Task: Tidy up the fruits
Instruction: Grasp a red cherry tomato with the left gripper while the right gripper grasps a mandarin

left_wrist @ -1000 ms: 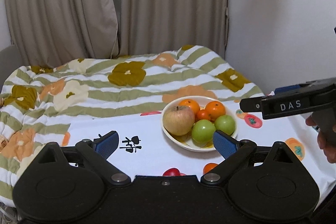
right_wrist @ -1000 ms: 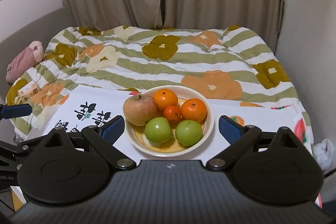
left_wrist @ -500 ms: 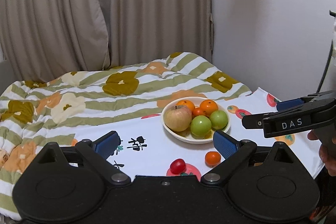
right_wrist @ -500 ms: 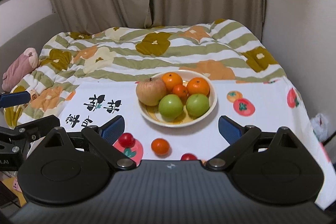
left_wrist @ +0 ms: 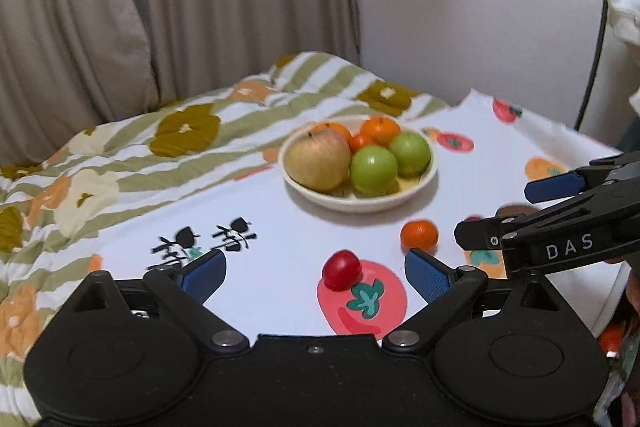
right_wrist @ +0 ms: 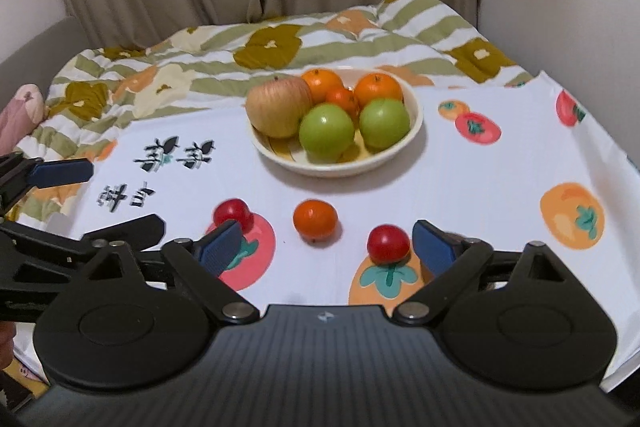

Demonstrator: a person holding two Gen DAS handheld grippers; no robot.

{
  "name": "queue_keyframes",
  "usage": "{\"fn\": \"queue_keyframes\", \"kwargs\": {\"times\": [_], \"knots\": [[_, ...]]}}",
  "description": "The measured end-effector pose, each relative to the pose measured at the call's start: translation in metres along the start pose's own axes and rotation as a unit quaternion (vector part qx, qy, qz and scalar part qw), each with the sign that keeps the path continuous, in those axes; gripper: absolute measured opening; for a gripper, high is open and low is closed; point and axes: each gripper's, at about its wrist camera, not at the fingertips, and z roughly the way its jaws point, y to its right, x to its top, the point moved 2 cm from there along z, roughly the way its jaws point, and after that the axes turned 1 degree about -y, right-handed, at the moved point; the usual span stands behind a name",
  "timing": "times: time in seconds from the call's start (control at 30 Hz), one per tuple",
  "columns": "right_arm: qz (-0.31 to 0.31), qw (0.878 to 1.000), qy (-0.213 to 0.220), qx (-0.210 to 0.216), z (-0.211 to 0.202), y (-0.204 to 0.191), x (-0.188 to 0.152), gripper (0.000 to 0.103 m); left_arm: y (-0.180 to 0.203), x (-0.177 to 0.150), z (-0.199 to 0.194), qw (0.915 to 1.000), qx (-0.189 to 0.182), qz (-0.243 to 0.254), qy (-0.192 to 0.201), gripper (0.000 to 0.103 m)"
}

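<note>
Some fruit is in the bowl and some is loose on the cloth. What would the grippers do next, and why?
Probably the right gripper eases down onto the red fruit near its right-hand pad. Its jaws are open and empty, and that fruit lies loose on the cloth outside the bowl, nearest this gripper.

The cloth (right_wrist: 460, 179) is white with orange and red fruit prints. The quilt (right_wrist: 360, 43) has olive stripes. The bowl (right_wrist: 416, 111) is cream.
</note>
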Motion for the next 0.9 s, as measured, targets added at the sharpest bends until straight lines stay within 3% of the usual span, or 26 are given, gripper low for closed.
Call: {"fn": "queue_keyframes", "kwargs": {"times": [0.37, 0.5, 0.8, 0.83, 0.9], "knots": [[0.025, 0.999, -0.012, -0.017, 0.043, 0.005, 0.001, 0.097, -0.003, -0.009, 0.064, 0.9976, -0.039, 0.037, -0.043, 0.077], [0.02, 0.999, -0.021, -0.016, 0.052, 0.003, 0.003, 0.087, 0.001, -0.011, 0.079, 0.9958, -0.046, 0.05, -0.061, 0.072], [-0.001, 0.999, -0.031, -0.015, 0.068, -0.008, 0.006, 0.078, 0.002, -0.01, 0.095, 0.9937, -0.067, 0.048, -0.075, 0.047], [-0.003, 0.999, -0.032, -0.014, 0.069, -0.01, 0.007, 0.078, 0.003, -0.009, 0.096, 0.9934, -0.072, 0.047, -0.076, 0.038], [-0.008, 0.999, -0.034, -0.013, 0.071, -0.012, 0.008, 0.076, 0.004, -0.009, 0.097, 0.9931, -0.074, 0.051, -0.076, 0.036]]}}
